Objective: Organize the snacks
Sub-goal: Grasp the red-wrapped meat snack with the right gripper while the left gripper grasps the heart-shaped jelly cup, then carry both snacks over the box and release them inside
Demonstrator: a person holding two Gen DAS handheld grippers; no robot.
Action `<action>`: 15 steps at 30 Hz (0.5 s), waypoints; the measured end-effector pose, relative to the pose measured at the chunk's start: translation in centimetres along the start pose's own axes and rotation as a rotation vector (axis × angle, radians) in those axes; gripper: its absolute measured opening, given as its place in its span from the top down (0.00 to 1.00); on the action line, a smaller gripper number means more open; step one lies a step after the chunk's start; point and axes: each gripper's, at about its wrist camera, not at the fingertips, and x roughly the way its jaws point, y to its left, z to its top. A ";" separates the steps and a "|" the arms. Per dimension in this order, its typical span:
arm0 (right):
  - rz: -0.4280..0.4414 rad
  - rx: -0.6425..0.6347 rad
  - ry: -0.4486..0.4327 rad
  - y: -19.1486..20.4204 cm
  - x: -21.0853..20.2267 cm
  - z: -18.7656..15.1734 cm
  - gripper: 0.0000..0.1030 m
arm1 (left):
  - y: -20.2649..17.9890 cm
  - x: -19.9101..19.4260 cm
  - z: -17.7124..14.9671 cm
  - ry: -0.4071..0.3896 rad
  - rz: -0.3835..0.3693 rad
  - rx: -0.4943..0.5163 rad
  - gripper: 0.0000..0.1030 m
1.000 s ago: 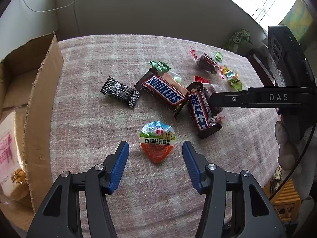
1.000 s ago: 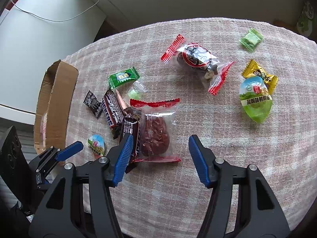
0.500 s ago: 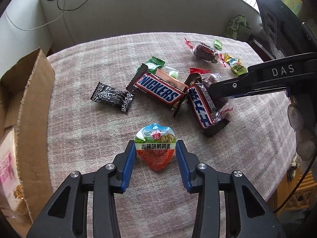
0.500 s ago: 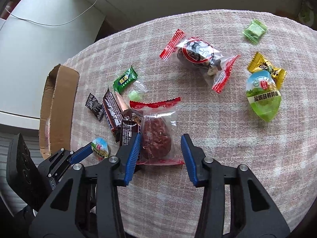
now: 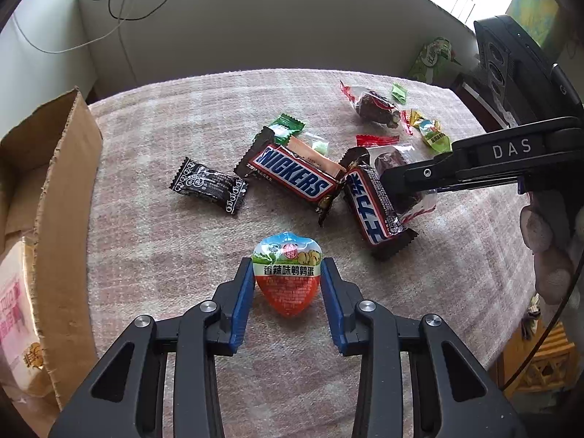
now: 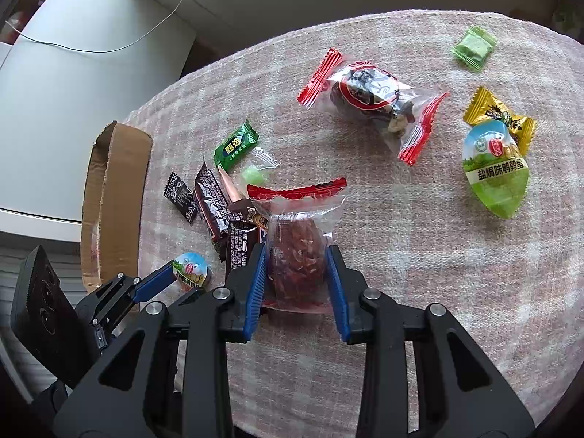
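Blue pads of the left gripper (image 5: 286, 284) are pressed against both sides of an orange quail-egg pack (image 5: 286, 273), which is held between the jaws low over the pink checked table (image 5: 164, 255). The right gripper (image 6: 294, 277) is closed in the same way on a clear red-edged date packet (image 6: 297, 252), whose lower end is hidden between the jaws. Just beyond the egg pack, two Snickers bars (image 5: 292, 175) are seen lying partly over one another, with a black sweet (image 5: 208, 184) beside them; a green sweet (image 5: 286, 126) is partly covered by the nearer bar. A cardboard box (image 5: 54, 200) is cut off at the left edge, and a pink-printed bag inside it can only partly be made out. Farther off, a second date packet (image 6: 372, 102), a green quail-egg pack (image 6: 496, 175), a yellow sweet (image 6: 492, 113) partly under it, and a pale green sweet (image 6: 474, 47) are spread well apart.
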 end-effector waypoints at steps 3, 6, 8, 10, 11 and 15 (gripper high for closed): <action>-0.003 0.010 -0.016 -0.5 -1.0 -0.3 0.67 | 0.2 -0.3 -0.1 -0.005 -0.001 -0.004 0.67; -0.004 0.019 -0.032 -0.9 -2.0 -0.6 0.67 | 0.2 -0.7 -0.4 -0.014 -0.005 -0.006 0.67; -0.010 0.021 -0.044 -1.1 -2.6 -0.8 0.67 | 0.3 -1.0 -0.7 -0.015 -0.006 -0.008 0.68; -0.014 0.015 -0.056 -1.1 -3.2 -1.0 0.67 | 0.3 -1.2 -0.7 -0.019 -0.009 -0.009 0.68; -0.020 0.009 -0.063 -1.0 -3.6 -1.1 0.67 | 0.3 -1.3 -0.7 -0.021 -0.011 -0.010 0.68; -0.023 -0.022 -0.079 -0.1 -4.7 -1.5 0.67 | 0.5 -2.3 -0.7 -0.032 -0.021 -0.020 0.68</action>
